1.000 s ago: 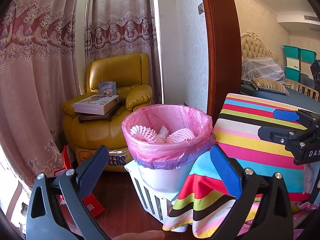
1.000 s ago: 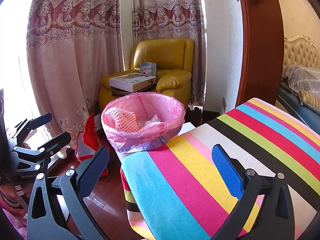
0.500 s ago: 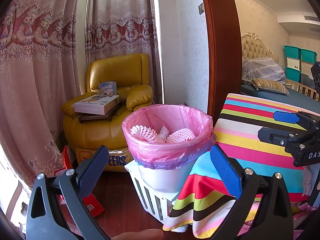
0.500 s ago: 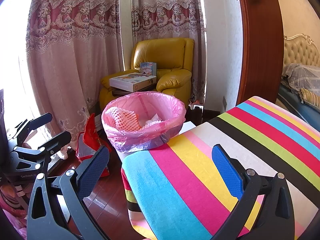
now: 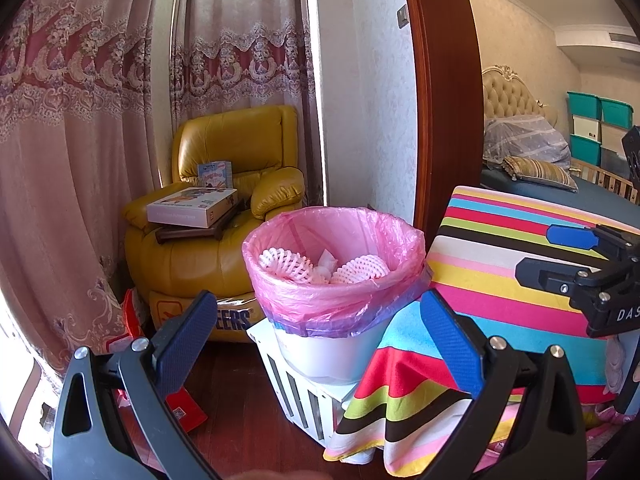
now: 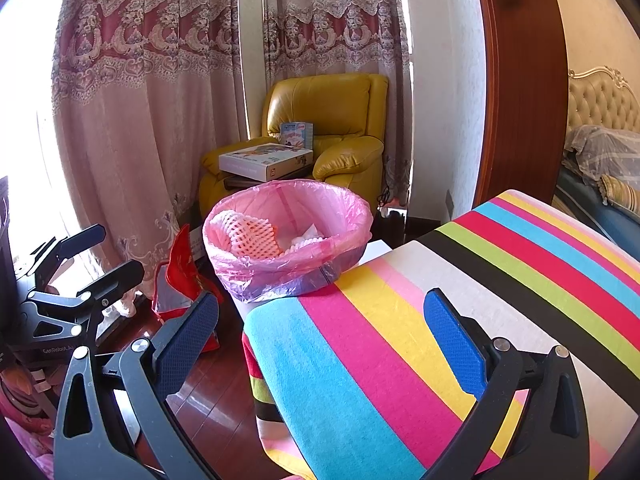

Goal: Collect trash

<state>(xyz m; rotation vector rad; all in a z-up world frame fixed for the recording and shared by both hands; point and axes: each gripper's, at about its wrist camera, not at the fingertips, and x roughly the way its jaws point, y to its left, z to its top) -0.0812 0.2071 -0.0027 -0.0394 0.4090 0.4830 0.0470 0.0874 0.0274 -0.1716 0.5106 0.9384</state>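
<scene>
Sitting ahead of both tongs, the trash bin [image 5: 332,344] is a white tub lined with a pink bag [image 5: 336,280] whose rim is folded down over the edge, a purple bag layer showing beneath the fold. Inside lie foam fruit nets [image 5: 280,262] and some crumpled white paper [image 5: 326,260], filling only the lower part. All of that looks very light and springy; the nets would squash under the pads and the thin film would slide and stretch, probably tearing if pulled hard at one spot. A sensible hold, as I judge it, is the bunched fold of film at the rim, pinched through both layers, not the smooth tub wall.

The left gripper [image 5: 316,332] has its blue pads spread wide with nothing between them, the bin standing straight ahead and slightly above their line. The right gripper [image 6: 324,328] is likewise spread and empty; for it the bin lies ahead and to the left, past the near corner of the striped cloth [image 6: 440,320] it hovers over.

The bin rests on a white slatted crate [image 5: 304,396], just left of the cloth's hanging edge. Beyond it stands a yellow armchair [image 5: 224,216] with a flat box [image 5: 192,208] on the seat, curtains [image 5: 80,160] behind, and a red bag [image 6: 180,276] on the wood floor.
</scene>
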